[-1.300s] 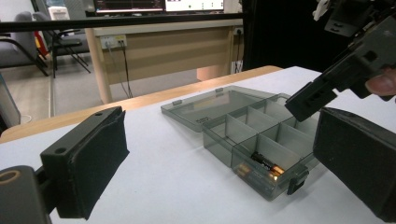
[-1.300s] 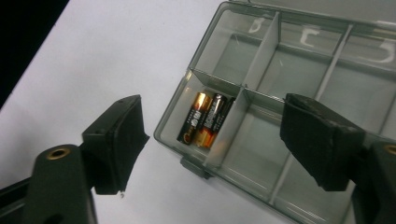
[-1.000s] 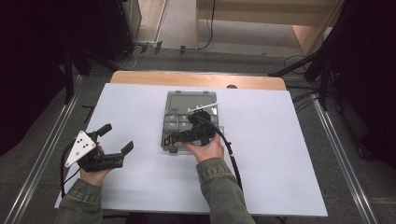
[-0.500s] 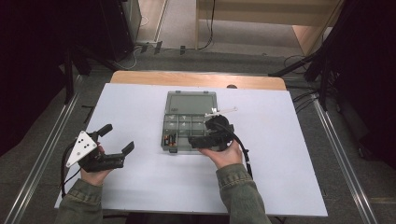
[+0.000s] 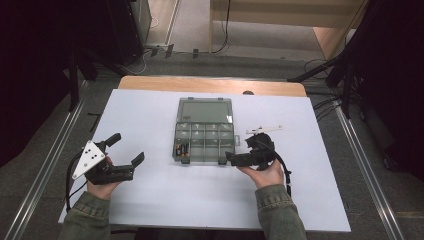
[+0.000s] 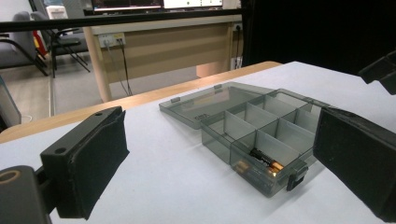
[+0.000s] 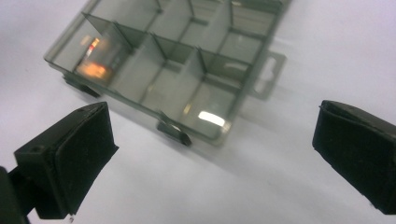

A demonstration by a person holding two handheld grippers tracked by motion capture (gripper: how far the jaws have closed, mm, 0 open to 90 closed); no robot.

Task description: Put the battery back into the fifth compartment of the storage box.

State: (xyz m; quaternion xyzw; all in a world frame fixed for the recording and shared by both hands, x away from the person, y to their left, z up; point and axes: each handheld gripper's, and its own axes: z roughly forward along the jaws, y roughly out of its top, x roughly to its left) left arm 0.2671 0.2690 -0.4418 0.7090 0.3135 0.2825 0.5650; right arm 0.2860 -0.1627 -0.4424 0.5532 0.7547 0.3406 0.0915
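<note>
the right tool (image 5: 234,159) is sitting wide apart and empty beside the open compartment box (image 5: 204,131), the left tool (image 5: 127,150) apart near the surface's (image 5: 310,130) left edge.

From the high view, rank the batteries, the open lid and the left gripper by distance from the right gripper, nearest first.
1. Batteries: in the box's front-left compartment, just left of the right gripper.
2. Open lid: lying flat behind the compartments, farther up the table.
3. Left gripper: at the table's left side, beyond the box.

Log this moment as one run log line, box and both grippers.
box: compartment box lid open, batteries in a near corner cell | left gripper: open, empty, left of box | right gripper: open, empty, at box's right near corner
</note>
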